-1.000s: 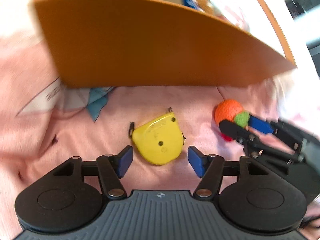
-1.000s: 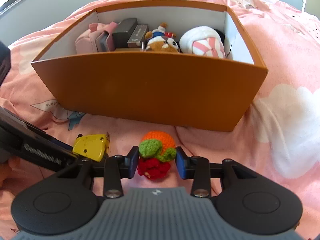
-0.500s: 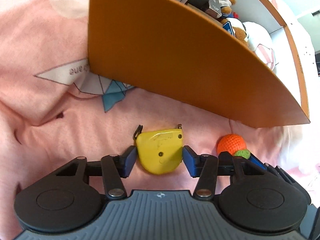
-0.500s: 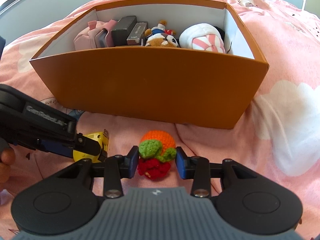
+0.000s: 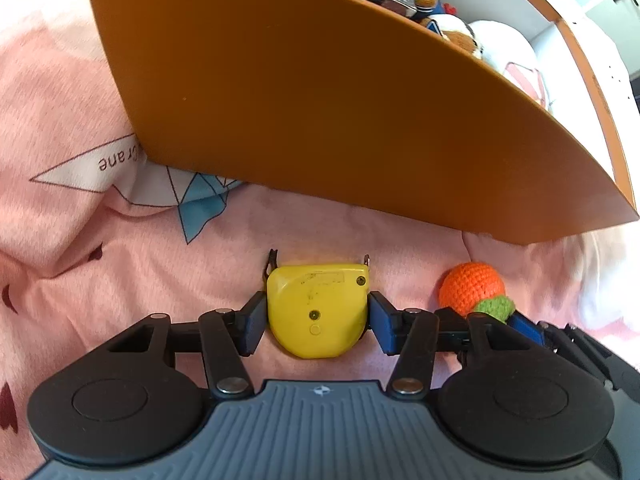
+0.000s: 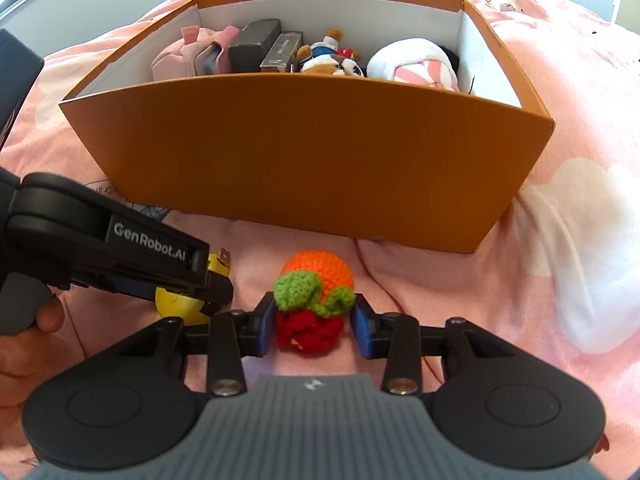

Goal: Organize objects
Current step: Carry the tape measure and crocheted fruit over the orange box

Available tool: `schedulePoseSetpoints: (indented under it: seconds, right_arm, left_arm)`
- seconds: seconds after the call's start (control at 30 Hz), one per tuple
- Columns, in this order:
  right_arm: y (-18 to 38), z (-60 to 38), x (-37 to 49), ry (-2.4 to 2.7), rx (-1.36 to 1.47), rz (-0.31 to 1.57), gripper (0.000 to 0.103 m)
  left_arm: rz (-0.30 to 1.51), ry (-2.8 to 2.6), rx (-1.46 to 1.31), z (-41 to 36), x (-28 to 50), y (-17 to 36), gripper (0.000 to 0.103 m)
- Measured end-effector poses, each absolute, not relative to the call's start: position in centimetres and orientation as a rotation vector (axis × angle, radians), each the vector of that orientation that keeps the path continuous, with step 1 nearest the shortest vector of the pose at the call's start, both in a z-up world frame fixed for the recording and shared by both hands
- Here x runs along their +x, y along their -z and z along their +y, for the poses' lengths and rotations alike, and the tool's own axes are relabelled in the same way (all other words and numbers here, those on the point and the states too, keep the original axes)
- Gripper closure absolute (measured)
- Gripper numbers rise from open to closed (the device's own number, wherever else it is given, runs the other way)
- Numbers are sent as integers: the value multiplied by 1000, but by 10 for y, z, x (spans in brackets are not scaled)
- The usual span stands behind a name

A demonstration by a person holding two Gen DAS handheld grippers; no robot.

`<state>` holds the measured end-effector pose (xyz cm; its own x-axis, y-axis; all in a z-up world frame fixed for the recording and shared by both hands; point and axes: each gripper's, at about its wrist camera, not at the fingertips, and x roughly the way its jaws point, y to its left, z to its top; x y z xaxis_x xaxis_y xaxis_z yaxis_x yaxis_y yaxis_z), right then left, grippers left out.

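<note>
My left gripper (image 5: 316, 322) is shut on a yellow tape measure (image 5: 317, 310), both blue pads against its sides, just above the pink bedding. The tape measure also shows in the right wrist view (image 6: 176, 302), mostly hidden behind the left gripper's body (image 6: 104, 248). My right gripper (image 6: 314, 326) is shut on a crocheted toy (image 6: 316, 304) with an orange ball, green leaves and a red part. The toy shows in the left wrist view (image 5: 472, 288) too. An open orange box (image 6: 312, 160) stands just beyond both grippers.
The box holds a pink pouch (image 6: 180, 58), dark flat cases (image 6: 256, 44), a small plush figure (image 6: 332, 60) and a pink-and-white plush (image 6: 416, 64). The pink blanket (image 6: 580, 160) has white cloud patches and an origami crane print (image 5: 120, 176).
My left gripper has closed from open around the tape measure to shut on it and moved nearer the box. The right gripper has stayed shut on the crocheted toy and risen slightly.
</note>
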<state>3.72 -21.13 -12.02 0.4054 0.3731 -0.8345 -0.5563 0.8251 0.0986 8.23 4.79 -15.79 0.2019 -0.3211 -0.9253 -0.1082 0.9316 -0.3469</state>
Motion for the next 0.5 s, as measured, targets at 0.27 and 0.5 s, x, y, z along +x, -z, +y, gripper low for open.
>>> schedulePoseSetpoints:
  seconds: [0.27,0.5]
  right_arm:
    - [107,-216,35,-598,-191,948,63]
    - [72,-222,36,-661,-158,892,63]
  left_arm:
    - [1340,267,-309,70,77,131,42]
    - [1208,406,-257,74,67,82,42]
